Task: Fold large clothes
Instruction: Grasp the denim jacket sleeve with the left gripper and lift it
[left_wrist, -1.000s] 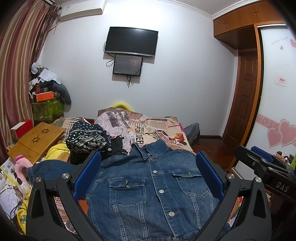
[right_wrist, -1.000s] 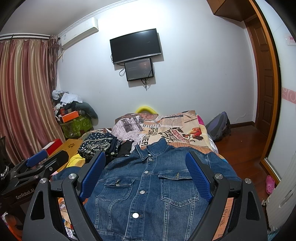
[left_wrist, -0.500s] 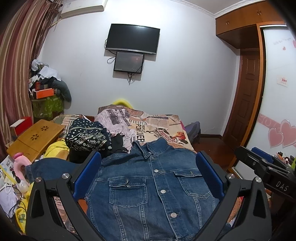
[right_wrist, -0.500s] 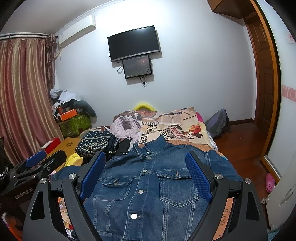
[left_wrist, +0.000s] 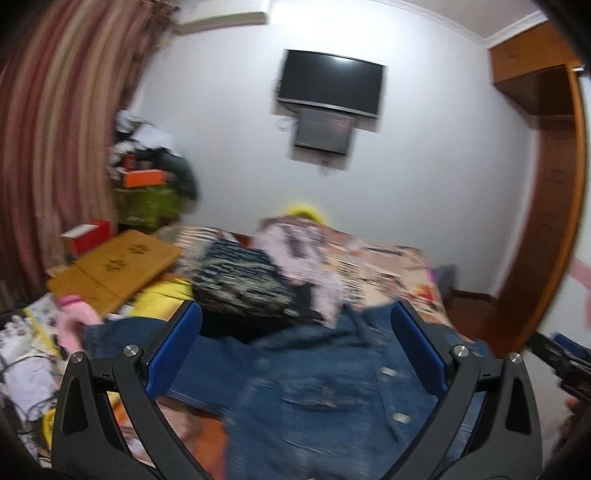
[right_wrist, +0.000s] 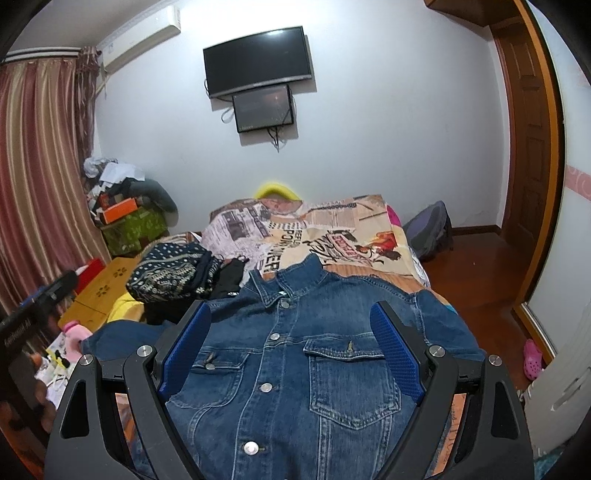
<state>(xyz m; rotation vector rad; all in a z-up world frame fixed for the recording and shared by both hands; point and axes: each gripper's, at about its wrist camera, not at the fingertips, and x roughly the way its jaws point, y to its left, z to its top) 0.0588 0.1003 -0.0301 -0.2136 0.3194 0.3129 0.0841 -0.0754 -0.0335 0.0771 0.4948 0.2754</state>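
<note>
Grippers both hover above the bed with nothing between their blue-padded fingers: the right gripper (right_wrist: 290, 345) is spread wide over the chest of the blue denim jacket (right_wrist: 295, 369), while the left gripper (left_wrist: 295, 350), equally wide, sits over the jacket's left shoulder in a blurred view. Buttoned and front-up, the jacket lies flat on the newspaper-print bedspread (right_wrist: 332, 232), collar toward the wall-mounted black television (right_wrist: 258, 61).

Home bedroom: bed (right_wrist: 362, 221), wall TV (right_wrist: 258, 59), curtains (right_wrist: 33, 177).
</note>
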